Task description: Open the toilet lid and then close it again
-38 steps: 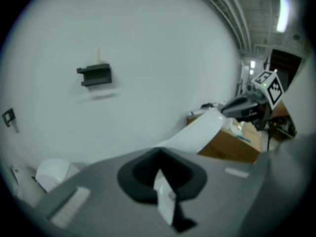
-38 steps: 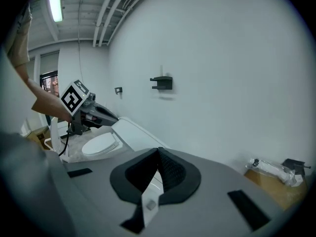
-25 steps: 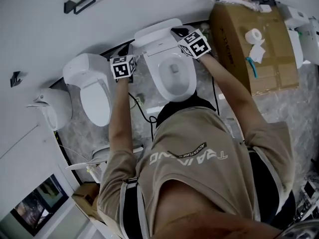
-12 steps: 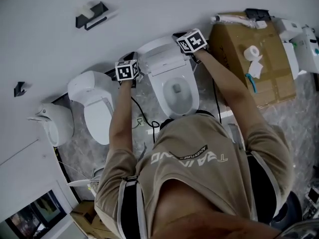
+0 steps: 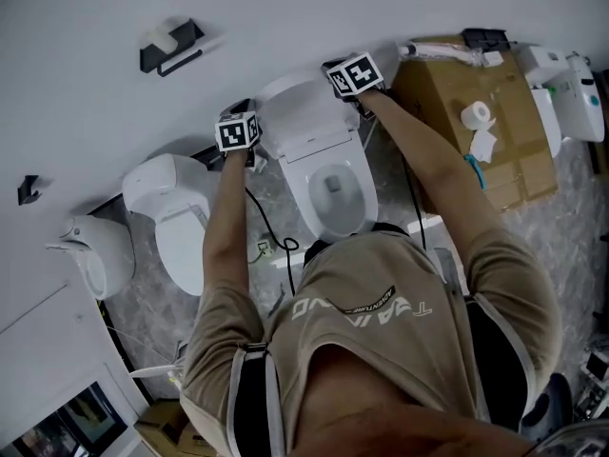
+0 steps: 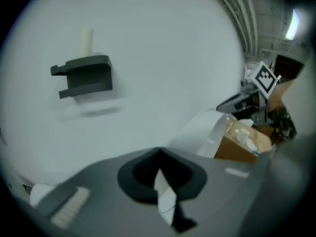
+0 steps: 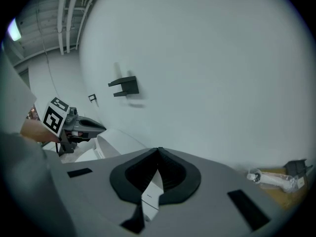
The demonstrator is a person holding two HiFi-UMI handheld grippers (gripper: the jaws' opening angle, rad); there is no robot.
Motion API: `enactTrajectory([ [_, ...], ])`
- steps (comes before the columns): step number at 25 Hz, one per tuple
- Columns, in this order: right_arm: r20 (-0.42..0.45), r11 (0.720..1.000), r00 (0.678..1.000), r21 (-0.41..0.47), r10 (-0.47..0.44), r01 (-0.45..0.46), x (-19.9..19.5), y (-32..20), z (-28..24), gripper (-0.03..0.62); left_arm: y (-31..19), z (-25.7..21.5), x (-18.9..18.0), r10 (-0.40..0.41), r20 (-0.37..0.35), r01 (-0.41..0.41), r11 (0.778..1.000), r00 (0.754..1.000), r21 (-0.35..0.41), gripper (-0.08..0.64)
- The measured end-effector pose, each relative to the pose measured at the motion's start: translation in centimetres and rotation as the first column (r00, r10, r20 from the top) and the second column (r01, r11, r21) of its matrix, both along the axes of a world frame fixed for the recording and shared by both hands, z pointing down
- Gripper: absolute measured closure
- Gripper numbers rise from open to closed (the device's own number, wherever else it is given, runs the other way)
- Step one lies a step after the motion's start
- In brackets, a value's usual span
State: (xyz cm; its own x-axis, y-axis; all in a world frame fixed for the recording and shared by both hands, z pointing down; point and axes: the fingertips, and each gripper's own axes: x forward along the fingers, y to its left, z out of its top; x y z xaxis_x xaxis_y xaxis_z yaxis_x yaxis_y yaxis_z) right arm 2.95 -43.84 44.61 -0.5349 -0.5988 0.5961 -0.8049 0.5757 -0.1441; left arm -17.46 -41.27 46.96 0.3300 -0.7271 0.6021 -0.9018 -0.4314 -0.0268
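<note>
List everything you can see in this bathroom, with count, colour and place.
toilet: one, white, centre, against the wall
toilet lid: one, white, raised toward the wall
second toilet: one, white, left of the first
wall fixture: one, white, far left
paper holder: one, black, on the wall
cardboard box: one, brown, right of the toilet
tissue roll: one, white, on the box
cable: one, black, floor between the toilets
shirt: one, tan, on the person
left tool: one, grey, shut on the lid
right tool: one, grey, shut on the lid
</note>
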Motion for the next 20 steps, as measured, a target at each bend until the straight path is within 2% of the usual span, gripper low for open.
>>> enactTrajectory([
  [5, -0.021, 1.000, 1.000, -0.003, -0.007, 0.007, -0.2, -2.1, -0.2, 0.578, -2.1, -0.3, -0.2, 0.009, 0.004, -0.009, 1.000, 1.000, 0.009, 0.555],
  [14, -0.042, 1.000, 0.999, -0.012, 0.013, -0.014, -0.4, -4.7, 0.3, 0.579, -4.6, -0.1, -1.0, -0.033, -0.012, 0.033, 0.999, 0.999, 0.012, 0.555],
  [20, -0.066, 0.999, 0.998, -0.027, 0.023, -0.025, -0.2, -6.3, 0.8, 0.578, -6.0, 0.7, -1.2, -0.046, -0.066, 0.046, 0.999, 0.997, 0.002, 0.555],
])
